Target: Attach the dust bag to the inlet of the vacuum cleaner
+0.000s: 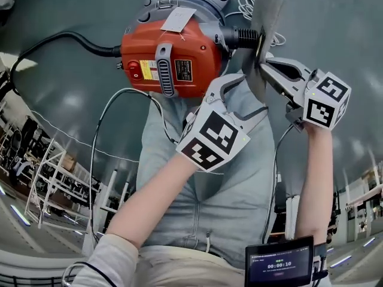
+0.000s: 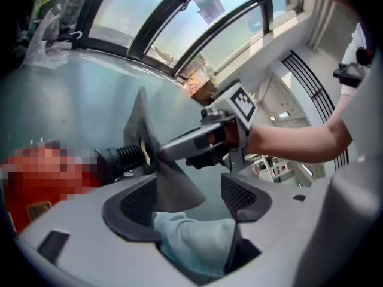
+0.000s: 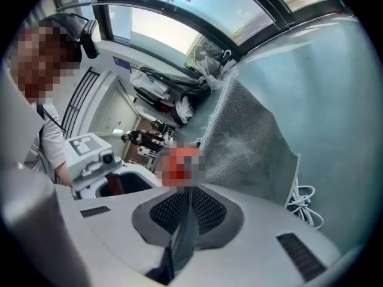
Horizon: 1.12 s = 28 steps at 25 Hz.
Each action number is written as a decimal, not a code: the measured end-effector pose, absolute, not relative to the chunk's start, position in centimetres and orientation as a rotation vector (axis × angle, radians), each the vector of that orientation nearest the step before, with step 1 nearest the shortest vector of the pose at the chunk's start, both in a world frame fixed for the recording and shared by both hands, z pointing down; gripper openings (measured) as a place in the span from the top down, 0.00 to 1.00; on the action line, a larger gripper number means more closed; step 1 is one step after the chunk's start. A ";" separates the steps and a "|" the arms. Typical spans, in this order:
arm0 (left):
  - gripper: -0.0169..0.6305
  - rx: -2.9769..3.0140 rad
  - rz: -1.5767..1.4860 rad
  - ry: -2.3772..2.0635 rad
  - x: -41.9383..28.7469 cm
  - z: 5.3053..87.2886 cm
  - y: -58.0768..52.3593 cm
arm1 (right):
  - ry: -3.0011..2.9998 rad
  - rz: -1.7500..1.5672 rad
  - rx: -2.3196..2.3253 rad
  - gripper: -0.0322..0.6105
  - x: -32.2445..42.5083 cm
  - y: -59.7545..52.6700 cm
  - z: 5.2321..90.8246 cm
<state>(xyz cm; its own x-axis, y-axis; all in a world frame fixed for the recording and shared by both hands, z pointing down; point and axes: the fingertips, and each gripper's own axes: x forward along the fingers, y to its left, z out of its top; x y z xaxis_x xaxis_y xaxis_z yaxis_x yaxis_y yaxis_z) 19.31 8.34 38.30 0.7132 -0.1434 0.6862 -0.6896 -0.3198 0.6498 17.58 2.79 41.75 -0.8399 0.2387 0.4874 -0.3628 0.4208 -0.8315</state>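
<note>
The orange vacuum cleaner (image 1: 173, 55) lies on the grey table, its black ribbed inlet (image 1: 242, 38) pointing right. The grey dust bag (image 1: 266, 26) stands upright at the inlet's tip, its collar (image 2: 144, 149) against the inlet (image 2: 124, 158); I cannot tell whether it is seated. My right gripper (image 1: 262, 64) is shut on the bag's lower edge, and a strip of grey fabric (image 3: 182, 238) is pinched between its jaws (image 3: 187, 205). My left gripper (image 1: 242, 97) is open just below the bag (image 2: 161, 172). Its jaws (image 2: 188, 199) stand wide with only the person's light blue shirt (image 2: 197, 241) showing between them.
A coiled white cable (image 1: 245, 5) lies behind the bag, also seen beside the bag (image 3: 302, 205). The vacuum's black power cord (image 1: 60, 37) runs off to the left. A white tag (image 1: 178, 18) lies on the vacuum. A small screen (image 1: 279, 262) sits at the bottom.
</note>
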 end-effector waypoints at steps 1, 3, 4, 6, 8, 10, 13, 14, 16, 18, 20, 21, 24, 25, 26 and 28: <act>0.47 1.806 0.632 -0.686 20.1 39.4 9.2 | -2.121 1.446 0.042 0.91 17.2 3.0 41.5; 0.47 1.756 0.621 -0.774 20.9 41.9 9.9 | -2.082 1.498 -0.063 0.91 16.5 3.4 41.3; 0.47 1.739 0.598 -0.815 21.1 42.9 9.9 | -2.046 1.549 -0.101 0.91 16.2 3.6 41.3; 0.46 1.708 0.522 -0.869 21.7 44.4 9.7 | -1.942 1.660 -0.171 0.91 15.9 4.3 41.4; 0.51 1.700 0.461 -0.916 22.0 45.3 8.9 | -1.853 1.700 -0.237 0.91 15.8 4.6 41.6; 0.75 1.705 0.455 -0.974 21.7 45.9 8.4 | -1.818 1.664 -0.280 0.91 15.9 4.7 41.9; 0.91 1.671 0.481 -0.994 21.4 46.5 9.4 | -1.823 1.526 -0.349 0.91 16.5 5.4 42.0; 0.91 1.662 0.493 -0.983 21.3 46.8 9.9 | -1.831 1.479 -0.380 0.91 16.6 5.6 42.0; 0.91 1.642 0.504 -0.960 21.1 47.3 11.5 | -1.857 1.397 -0.417 0.91 17.0 5.8 41.6; 0.91 1.607 0.490 -0.968 20.4 47.7 13.1 | -1.903 1.268 -0.431 0.91 17.2 4.7 40.7; 0.91 1.605 0.509 -0.988 19.6 47.8 13.9 | -1.967 1.010 -0.453 0.91 17.1 2.5 39.7; 0.91 1.615 0.537 -0.999 19.4 47.7 14.0 | -2.002 0.822 -0.485 0.91 16.8 1.3 39.2; 0.91 1.623 0.593 -1.042 19.7 47.4 12.2 | -2.020 0.218 -0.700 0.90 15.5 -1.5 38.7; 0.91 1.616 0.605 -1.058 20.1 47.4 11.4 | -1.974 0.067 -0.786 0.83 15.4 -2.0 39.1; 0.91 1.606 0.623 -1.079 20.4 47.5 10.5 | -1.912 -0.054 -0.871 0.75 15.4 -2.2 39.8; 0.91 1.583 0.679 -1.125 20.7 48.1 9.0 | -1.791 -0.252 -1.052 0.60 15.5 -2.4 41.5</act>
